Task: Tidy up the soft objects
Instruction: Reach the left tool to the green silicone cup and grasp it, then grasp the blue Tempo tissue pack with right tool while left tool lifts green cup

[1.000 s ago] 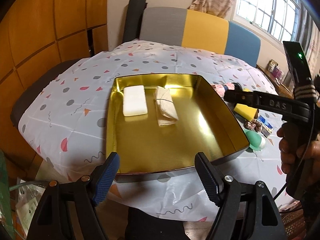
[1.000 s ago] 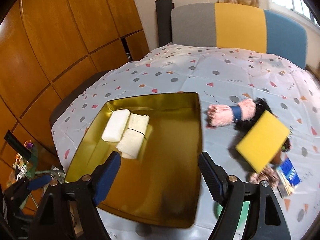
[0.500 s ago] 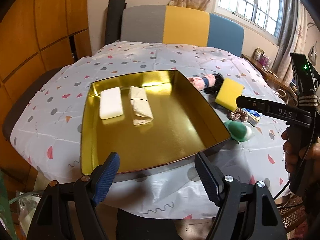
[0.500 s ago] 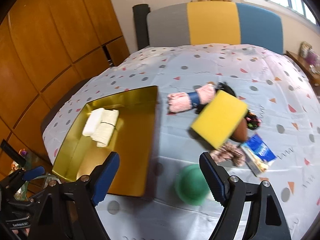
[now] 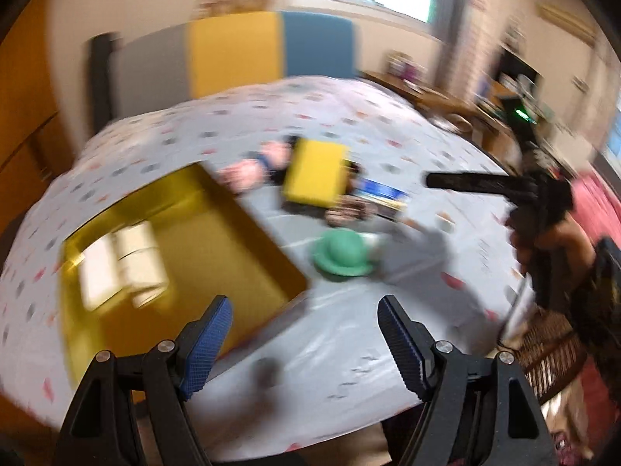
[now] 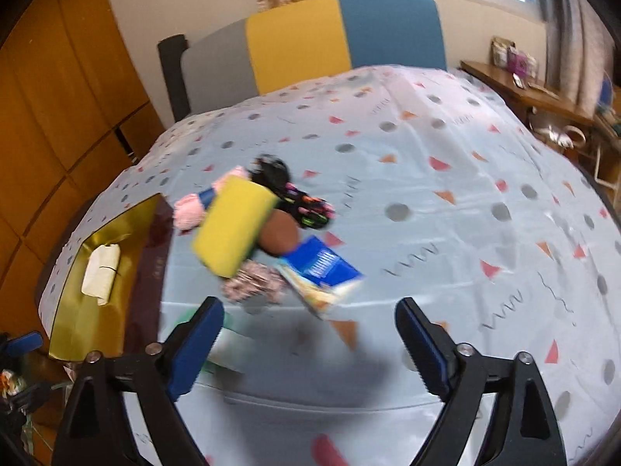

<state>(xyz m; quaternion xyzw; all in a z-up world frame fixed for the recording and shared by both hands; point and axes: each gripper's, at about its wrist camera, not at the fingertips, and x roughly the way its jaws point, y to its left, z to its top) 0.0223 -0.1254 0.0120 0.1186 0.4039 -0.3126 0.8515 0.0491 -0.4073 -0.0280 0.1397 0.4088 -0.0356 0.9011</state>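
Observation:
A gold tray [image 5: 240, 233] [image 6: 73, 322] sits at the table's left with a white sponge [image 5: 97, 272] and a tied cloth bundle [image 5: 139, 260] [image 6: 99, 273] inside. A pile lies to its right: yellow sponge [image 5: 316, 174] [image 6: 231, 229], pink rolled cloth [image 5: 248, 169] [image 6: 186, 209], green soft object [image 5: 343, 258], patterned scrunchie [image 6: 252, 283], brown ball [image 6: 277, 233], blue packet [image 6: 322, 268]. My left gripper [image 5: 304, 343] is open and empty near the table's front edge. My right gripper [image 6: 310, 345] is open and empty in front of the pile.
The table wears a white patterned cloth [image 6: 446, 178]. A grey, yellow and blue sofa back [image 6: 310, 42] stands behind it. Wooden cabinets [image 6: 50, 97] line the left. A wooden side table with clutter [image 6: 535, 93] stands at the right.
Both grippers have swung to the right, away from the tray and toward the pile. The tray has slid to the left of both views. The left view is now blurred.

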